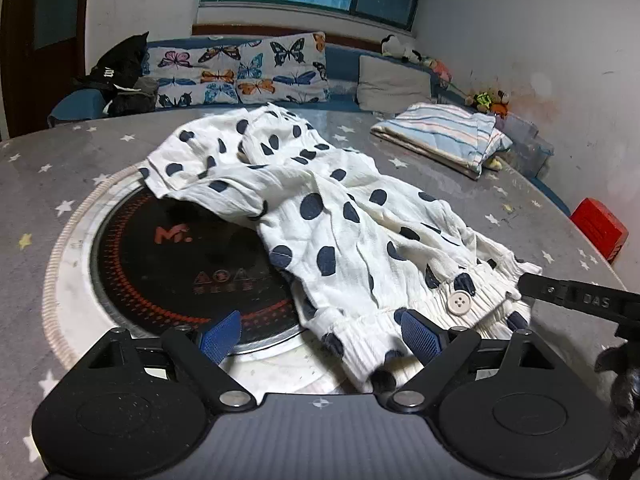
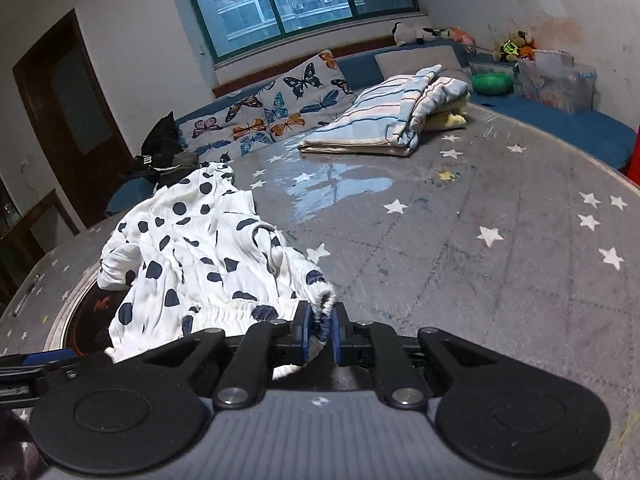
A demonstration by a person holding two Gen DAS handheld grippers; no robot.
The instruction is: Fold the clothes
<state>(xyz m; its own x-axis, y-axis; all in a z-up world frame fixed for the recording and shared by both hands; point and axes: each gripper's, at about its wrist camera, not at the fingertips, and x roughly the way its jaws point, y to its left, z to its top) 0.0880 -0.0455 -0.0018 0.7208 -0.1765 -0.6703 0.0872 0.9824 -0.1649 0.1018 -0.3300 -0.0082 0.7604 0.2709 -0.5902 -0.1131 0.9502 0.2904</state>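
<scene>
A crumpled white garment with dark blue dots [image 1: 320, 208] lies on the round grey star-patterned table [image 1: 48, 168], partly over a black hotplate [image 1: 180, 256]. Its elastic waistband with a white button [image 1: 459, 303] is nearest me. My left gripper [image 1: 320, 334] is open, its blue pads either side of the waistband's left part, close above it. My right gripper [image 2: 320, 330] is shut on the waistband's right end [image 2: 324, 304]; it also shows at the right edge of the left wrist view [image 1: 560, 292]. The garment also shows in the right wrist view [image 2: 192, 248].
A folded striped cloth [image 1: 444, 132] lies at the table's far right, also in the right wrist view [image 2: 384, 120]. A butterfly-print cushion [image 1: 240, 68], a grey pillow [image 1: 392, 80] and toys sit on the blue bench behind. A red object [image 1: 598, 228] is at the table's right edge.
</scene>
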